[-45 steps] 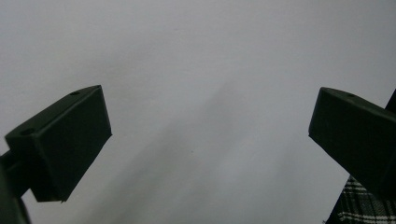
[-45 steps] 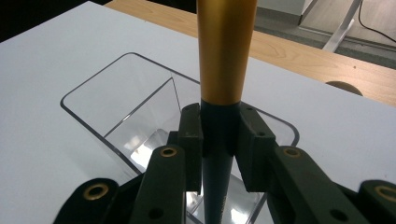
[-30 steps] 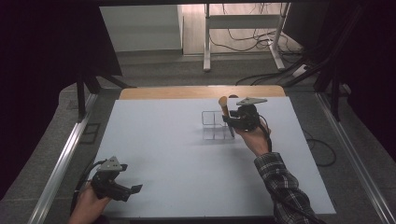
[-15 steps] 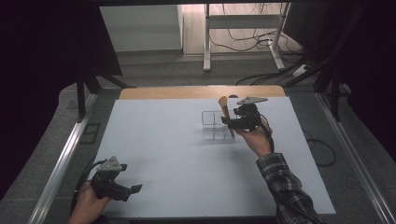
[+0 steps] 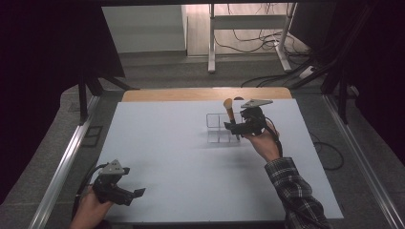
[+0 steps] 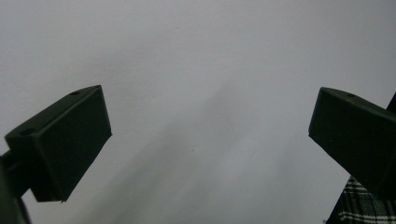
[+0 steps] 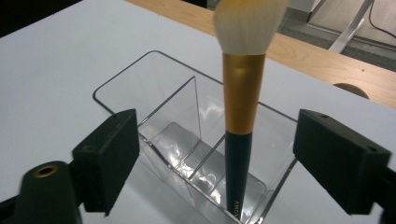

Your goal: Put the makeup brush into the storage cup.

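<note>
A makeup brush [image 7: 243, 93] with a dark handle, a gold collar and pale bristles stands bristles-up in a clear plastic organizer [image 7: 173, 107]. Its foot rests in a compartment at the organizer's near right. My right gripper [image 7: 219, 149] straddles the brush. Its jaws have just been opening and now stand wide, with neither pad touching the handle. In the high view, brush [image 5: 229, 109], organizer [image 5: 216, 130] and right gripper [image 5: 232, 128] sit at the table's far middle. My left gripper [image 5: 134, 194] rests at the near left, jaws open over bare table [image 6: 210, 135].
The white tabletop [image 5: 181, 162] has a wooden strip [image 5: 191, 94] along its far edge. Metal rails [image 5: 62, 167] run down both sides. A desk frame with cables [image 5: 248, 43] stands beyond the table. A plaid sleeve [image 5: 296, 195] lies across the near right.
Both hands keep their places in the high view, and the brush stays upright in the organizer. No other difference shows at this distance.
</note>
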A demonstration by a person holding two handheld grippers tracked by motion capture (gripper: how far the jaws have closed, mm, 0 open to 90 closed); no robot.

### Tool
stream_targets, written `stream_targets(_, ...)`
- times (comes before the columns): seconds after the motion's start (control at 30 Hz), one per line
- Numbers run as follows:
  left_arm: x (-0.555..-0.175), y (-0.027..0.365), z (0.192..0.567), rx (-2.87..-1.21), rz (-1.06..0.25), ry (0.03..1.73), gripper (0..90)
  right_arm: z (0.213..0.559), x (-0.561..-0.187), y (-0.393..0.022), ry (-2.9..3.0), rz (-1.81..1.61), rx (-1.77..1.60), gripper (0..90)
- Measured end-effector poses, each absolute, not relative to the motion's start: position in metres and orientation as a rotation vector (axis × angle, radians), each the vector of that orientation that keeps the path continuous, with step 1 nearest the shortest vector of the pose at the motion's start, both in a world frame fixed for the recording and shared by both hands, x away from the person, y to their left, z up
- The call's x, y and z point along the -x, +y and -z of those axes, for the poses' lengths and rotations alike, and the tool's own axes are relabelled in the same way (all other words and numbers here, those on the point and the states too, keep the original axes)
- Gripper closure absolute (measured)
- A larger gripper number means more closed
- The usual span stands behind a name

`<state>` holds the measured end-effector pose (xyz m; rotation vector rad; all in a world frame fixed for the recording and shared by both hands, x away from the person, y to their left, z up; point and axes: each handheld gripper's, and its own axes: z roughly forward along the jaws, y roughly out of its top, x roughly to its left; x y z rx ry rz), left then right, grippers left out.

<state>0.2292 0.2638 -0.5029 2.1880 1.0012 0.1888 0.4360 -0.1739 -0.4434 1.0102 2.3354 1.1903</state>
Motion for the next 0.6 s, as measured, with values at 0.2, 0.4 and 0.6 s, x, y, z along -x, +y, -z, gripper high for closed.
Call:
stream_targets(0.2, -0.2291, 0.2643, 0.5026, -2.185, -0.19, 1.001, 0.0, 0.443, -0.4338, -0.1723, 2.357, -1.178, -1.006, 7.0)
stream_targets(0.4, -0.2291, 0.2642, 0.5026, -2.184, -0.189, 1.001, 0.0, 0.4411, -0.4313, -0.1751, 2.37, -1.197, -1.006, 5.0)
stream_targets(0.6, -0.229, 0.2643, 0.5025, -2.184, -0.19, 1.0, 0.0, 0.4391, -0.4283, -0.176, 2.376, -1.188, -0.999, 4.0)
